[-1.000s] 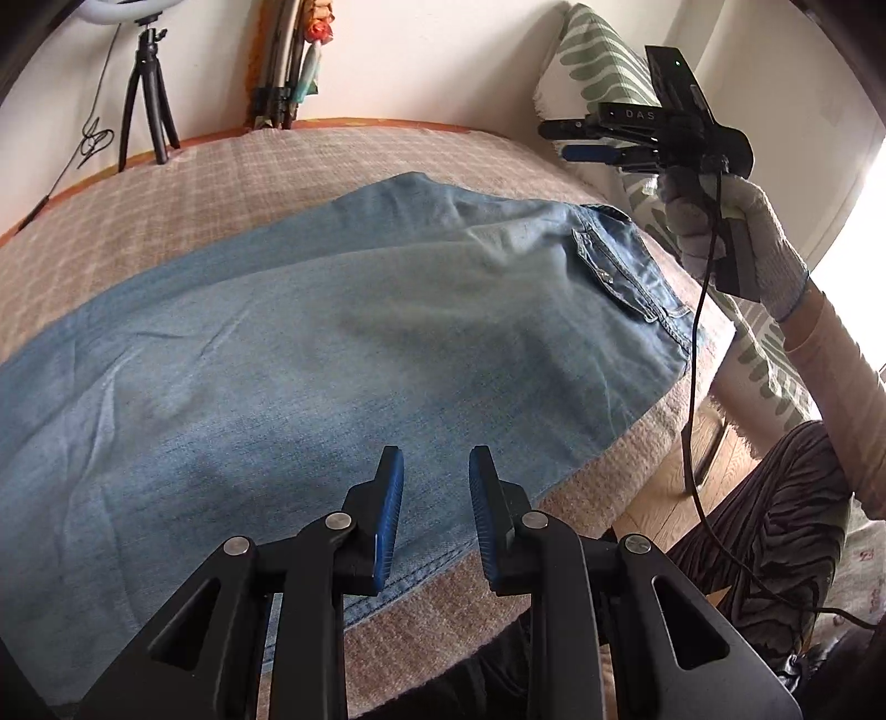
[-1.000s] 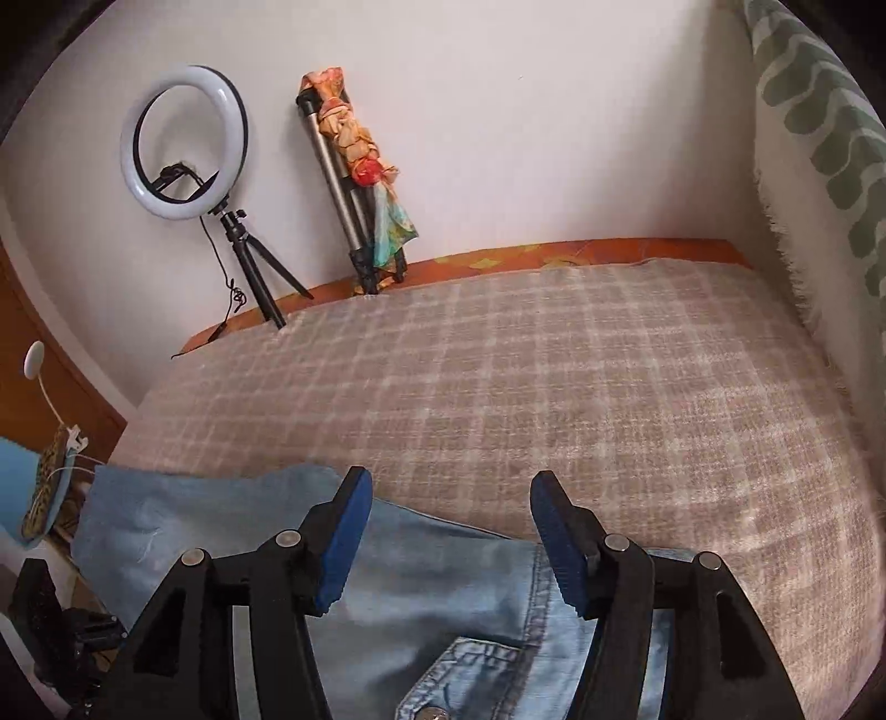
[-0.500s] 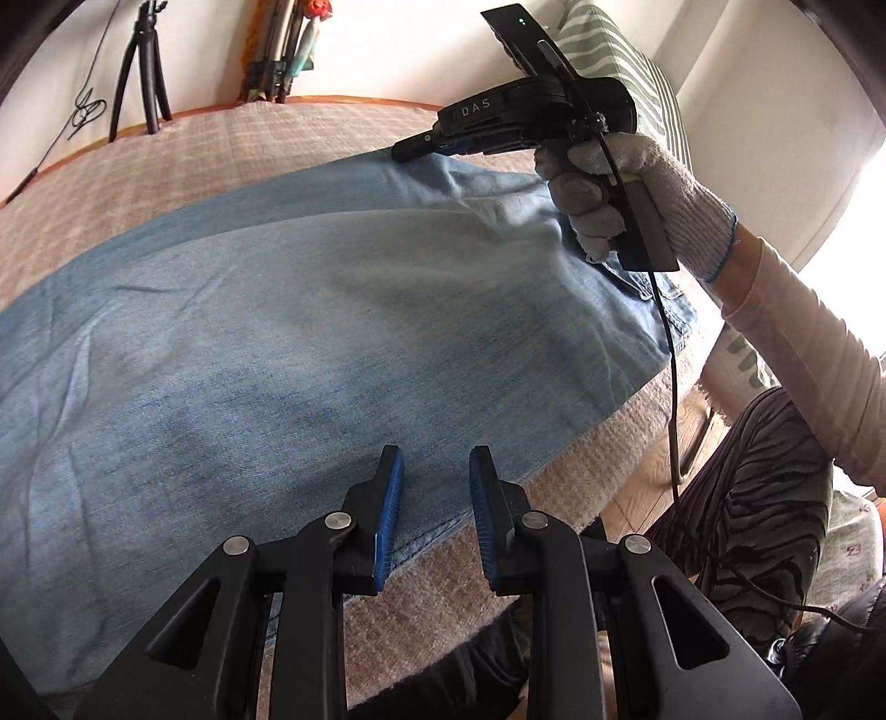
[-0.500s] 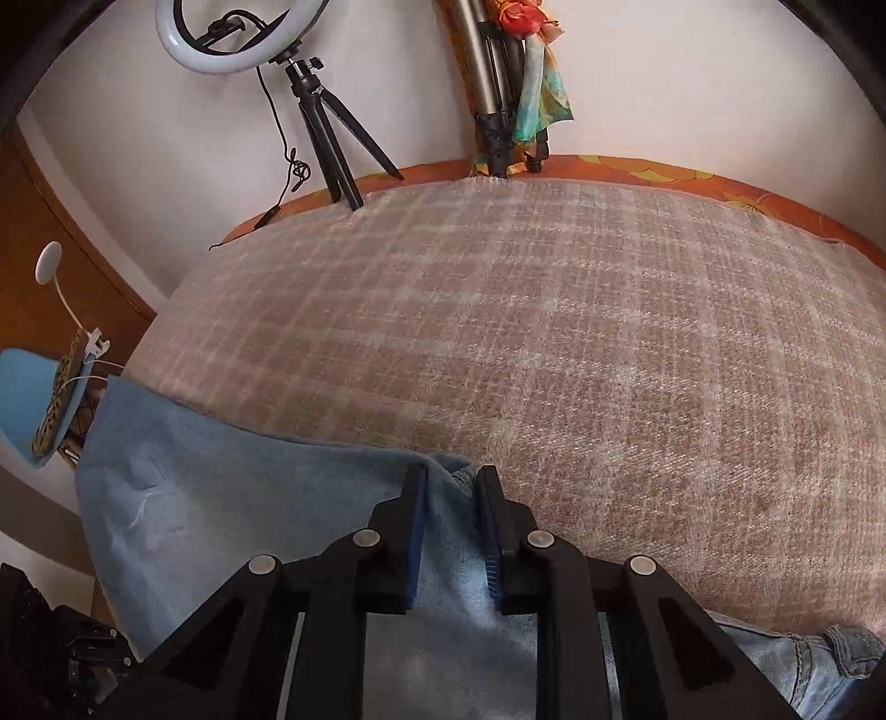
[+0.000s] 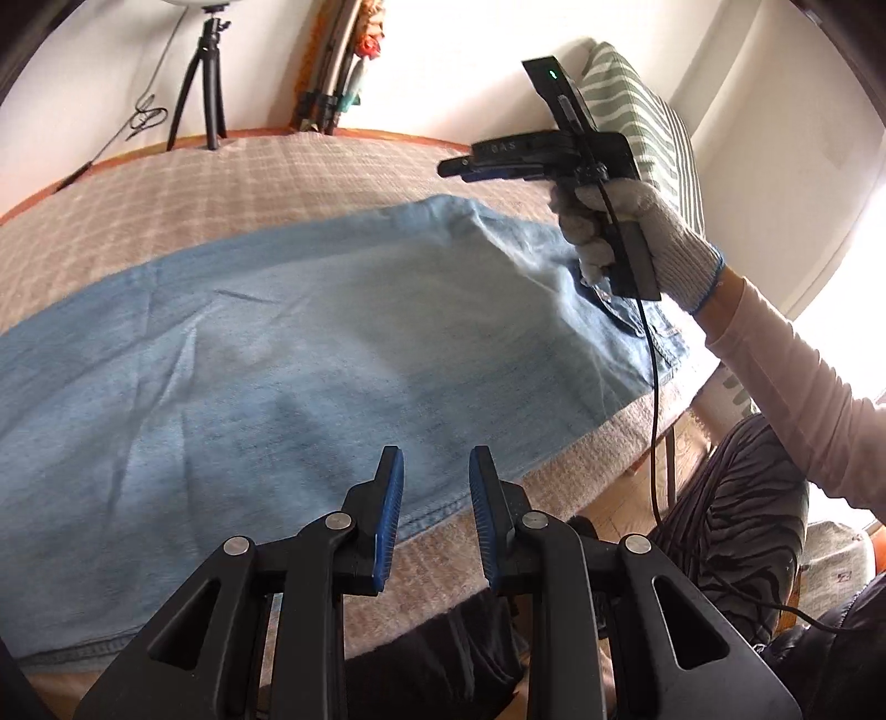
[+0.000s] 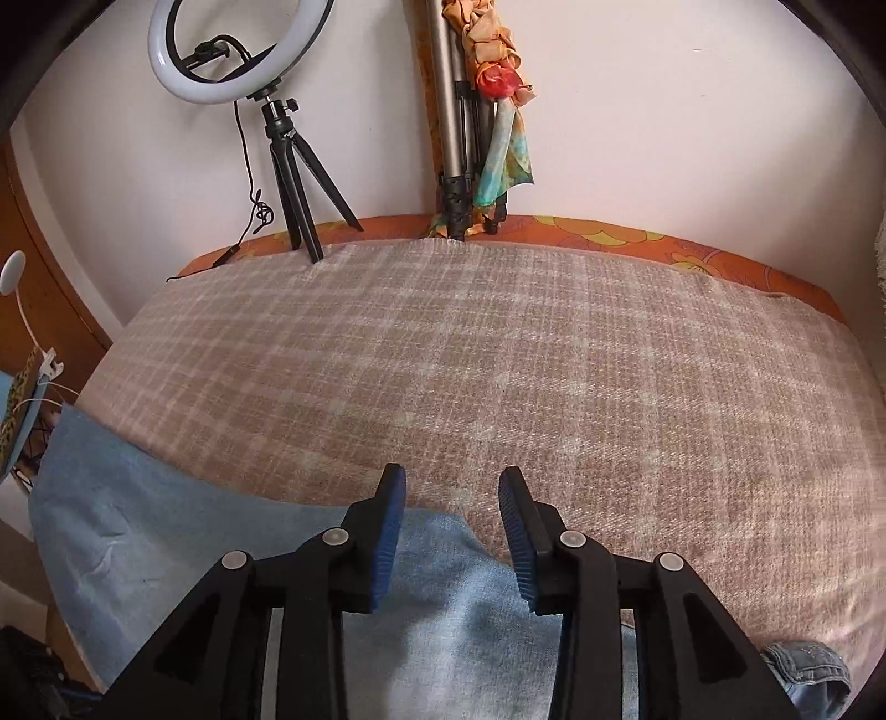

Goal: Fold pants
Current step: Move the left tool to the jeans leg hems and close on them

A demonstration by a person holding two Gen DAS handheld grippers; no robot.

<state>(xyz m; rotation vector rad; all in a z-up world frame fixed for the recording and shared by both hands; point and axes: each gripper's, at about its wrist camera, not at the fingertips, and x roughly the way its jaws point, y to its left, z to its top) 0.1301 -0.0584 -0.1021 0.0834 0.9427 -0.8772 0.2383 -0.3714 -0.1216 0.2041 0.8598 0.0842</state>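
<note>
The light-blue jeans [image 5: 310,354] lie spread flat along the near edge of the bed [image 6: 498,343], their left end cut off by the frame. The left gripper [image 5: 434,498] hovers over the hem, jaws slightly parted on nothing. The right gripper [image 6: 451,515], in a gloved hand [image 5: 626,232], hangs above the jeans' far edge, jaws opening, empty; the hand hides part of the waistband.

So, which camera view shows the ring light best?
The right wrist view: the whole ring light shows there on its small tripod, against the wall behind the bed. The left wrist view shows only its lower rim and the tripod legs.
</note>
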